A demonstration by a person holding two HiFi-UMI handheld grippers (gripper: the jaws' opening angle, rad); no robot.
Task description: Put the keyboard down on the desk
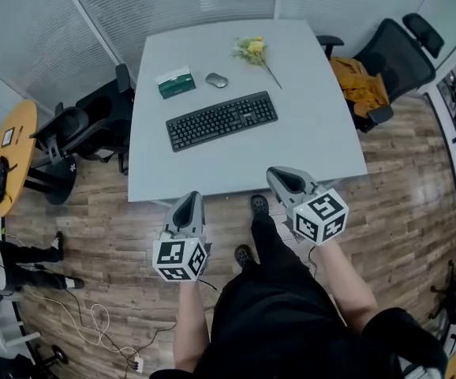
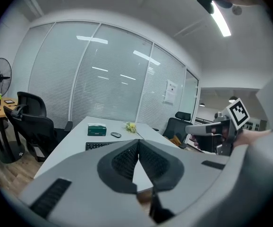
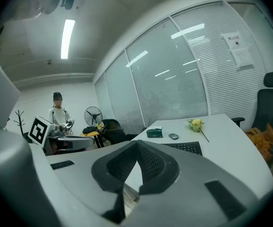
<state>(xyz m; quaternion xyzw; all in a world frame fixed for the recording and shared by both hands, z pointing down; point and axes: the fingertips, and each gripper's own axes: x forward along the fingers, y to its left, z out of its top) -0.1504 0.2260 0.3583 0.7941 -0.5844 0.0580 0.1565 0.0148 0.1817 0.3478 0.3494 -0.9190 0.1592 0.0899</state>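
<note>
A black keyboard [image 1: 222, 120] lies flat on the white desk [image 1: 323, 144], slightly slanted, near the desk's middle. Both grippers hang off the desk's near edge, apart from the keyboard. My left gripper [image 1: 188, 205] is shut with nothing between its tips. My right gripper [image 1: 282, 179] is shut too and holds nothing. In the left gripper view the keyboard [image 2: 98, 145] shows just past the closed jaws [image 2: 137, 148]. The right gripper view has the keyboard [image 3: 186, 147] beyond its closed tips [image 3: 137, 149].
On the desk behind the keyboard sit a green tissue box [image 1: 175, 81], a grey mouse [image 1: 217, 80] and a yellow flower [image 1: 252, 50]. Black office chairs stand at the left [image 1: 94, 121] and right [image 1: 386, 61]. A round wooden table [image 1: 11, 152] is far left.
</note>
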